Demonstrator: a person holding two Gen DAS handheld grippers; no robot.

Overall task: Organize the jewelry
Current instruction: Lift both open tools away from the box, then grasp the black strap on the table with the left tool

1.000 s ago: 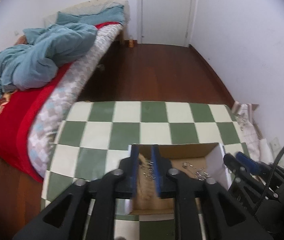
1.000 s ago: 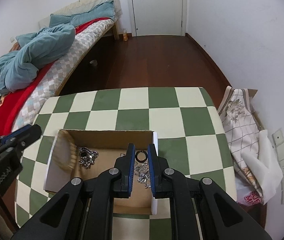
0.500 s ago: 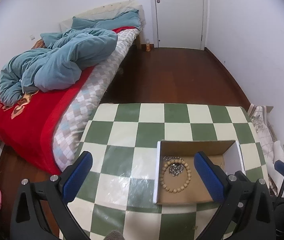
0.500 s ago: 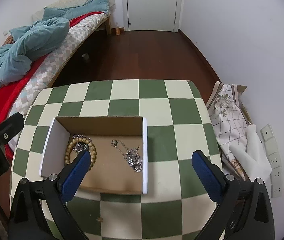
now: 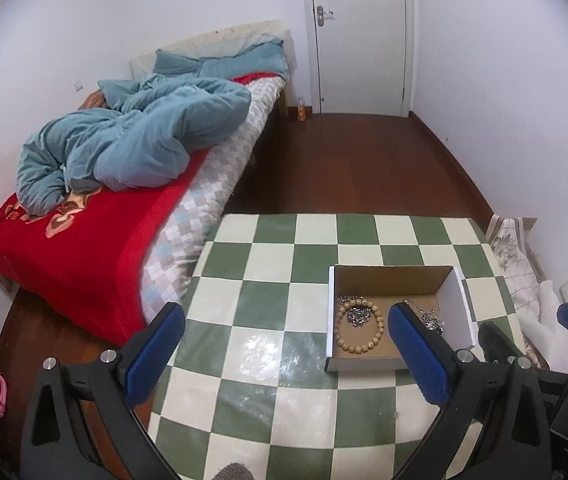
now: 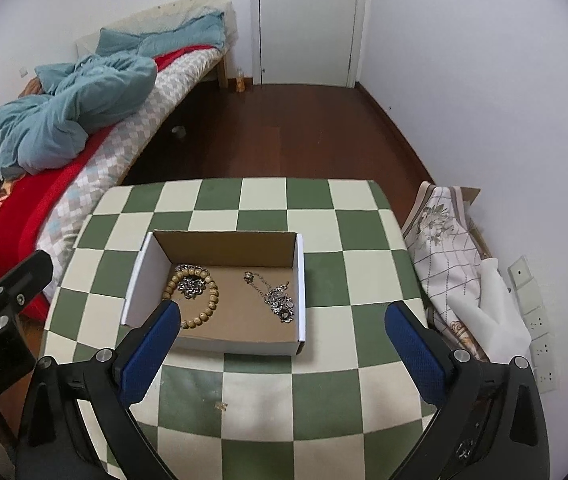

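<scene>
the cardboard box [image 6: 219, 248] stands open on the green and cream checkered bench [image 6: 324, 392], and i take it as the landmark. inside the box, on its left half, lies a wooden bead bracelet [image 6: 203, 304] with a small heap of silver chain [image 6: 189, 285] within its ring. on the right half of the box lies a second silver chain [image 6: 277, 300], stretched out and bunched close to the right wall.

the right tongs [image 6: 279, 354] hang above the near side of the box, blue pads wide apart and holding nothing; the left pad covers the box's near left corner. the left tongs [image 5: 286, 356] hang to the left of the box, also spread wide and holding nothing, and their right pad stands in front of the box's middle.

far to the left of the box is a bed [image 5: 95, 240] with a red blanket and a rumpled blue quilt [image 5: 131, 144]. behind the box, across the dark wood floor [image 6: 275, 132], is a white door [image 6: 308, 20].
</scene>
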